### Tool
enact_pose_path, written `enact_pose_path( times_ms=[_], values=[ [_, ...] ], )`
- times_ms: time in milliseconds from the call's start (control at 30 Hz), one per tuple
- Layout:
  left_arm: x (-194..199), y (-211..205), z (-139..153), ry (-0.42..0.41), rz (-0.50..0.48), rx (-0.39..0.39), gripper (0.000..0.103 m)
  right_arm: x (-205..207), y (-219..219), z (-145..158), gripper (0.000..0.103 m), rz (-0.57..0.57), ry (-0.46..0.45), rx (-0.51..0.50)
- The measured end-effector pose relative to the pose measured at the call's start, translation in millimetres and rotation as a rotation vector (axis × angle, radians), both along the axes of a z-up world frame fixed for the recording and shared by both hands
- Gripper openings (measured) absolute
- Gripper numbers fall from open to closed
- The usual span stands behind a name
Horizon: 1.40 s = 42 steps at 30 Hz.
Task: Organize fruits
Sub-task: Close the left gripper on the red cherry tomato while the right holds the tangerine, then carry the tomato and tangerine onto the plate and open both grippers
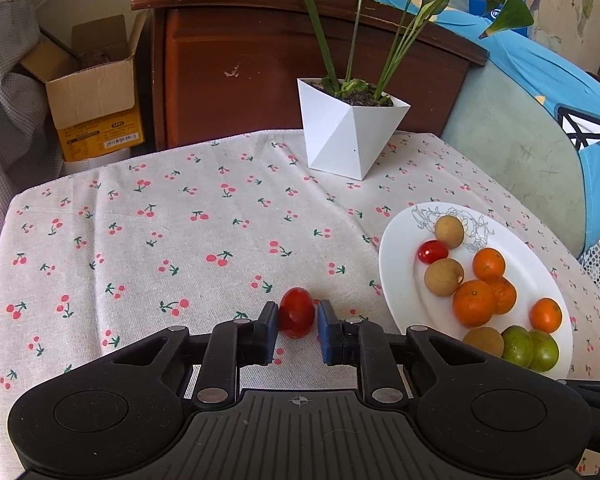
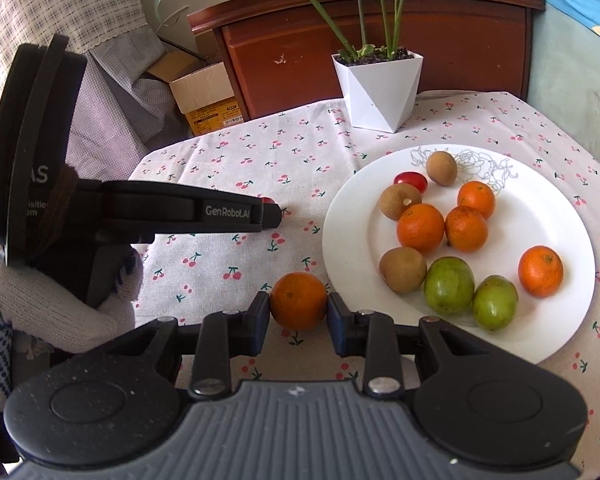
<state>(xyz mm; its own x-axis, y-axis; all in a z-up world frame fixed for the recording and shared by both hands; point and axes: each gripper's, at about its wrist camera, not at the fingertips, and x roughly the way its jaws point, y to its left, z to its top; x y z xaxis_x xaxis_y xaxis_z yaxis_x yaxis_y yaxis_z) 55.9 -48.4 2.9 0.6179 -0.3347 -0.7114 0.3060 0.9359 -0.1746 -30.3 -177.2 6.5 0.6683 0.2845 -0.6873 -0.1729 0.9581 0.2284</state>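
My left gripper [image 1: 298,316] is shut on a red cherry tomato [image 1: 297,312], low over the cherry-print tablecloth, left of the white plate [image 1: 396,276]. My right gripper [image 2: 299,307] is shut on a small orange [image 2: 298,300] just left of the plate's rim [image 2: 332,216]. The plate holds several oranges [image 2: 420,227], brown longans [image 2: 402,269], two green fruits [image 2: 449,285] and one red tomato [image 2: 410,180]. The left gripper [image 2: 270,210] also shows in the right wrist view, with a sliver of its tomato [image 2: 266,200] at the tip.
A white angular plant pot [image 1: 348,136] stands at the table's far edge. Behind it are a dark wooden cabinet [image 1: 260,72], a cardboard box [image 1: 96,92] and a blue-covered chair [image 1: 540,120]. A gloved hand [image 2: 52,304] holds the left gripper.
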Motion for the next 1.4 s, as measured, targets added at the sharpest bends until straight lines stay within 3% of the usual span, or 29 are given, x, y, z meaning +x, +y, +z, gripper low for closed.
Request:
enact_pose_path(
  times_ms=[367, 633, 900, 1067, 1167, 1400],
  values=[
    [-4, -8, 20, -0.041, -0.021, -0.072, 0.018, -3, -23, 17, 0.031, -0.055, -0.048, 0.049],
    [-4, -1, 15, -0.024, -0.017, -0.036, 0.018, -1, -44, 23, 0.032, -0.122, -0.066, 0.066],
    [-4, -6, 3, 0.007, -0.035, 0.016, 0.024, 0, -48, 23, 0.032, -0.135, -0.062, 0.085],
    [-5, -12, -3, -0.027, -0.04, 0.028, 0.023, 1, -53, 23, 0.032, -0.159, -0.053, 0.107],
    [-8, -19, -4, -0.056, -0.053, 0.048, 0.017, 1, -60, 25, 0.032, -0.184, -0.054, 0.123],
    [-12, -25, 17, -0.093, -0.058, -0.027, 0.017, 3, -94, 36, 0.032, -0.312, -0.092, 0.145]
  ],
)
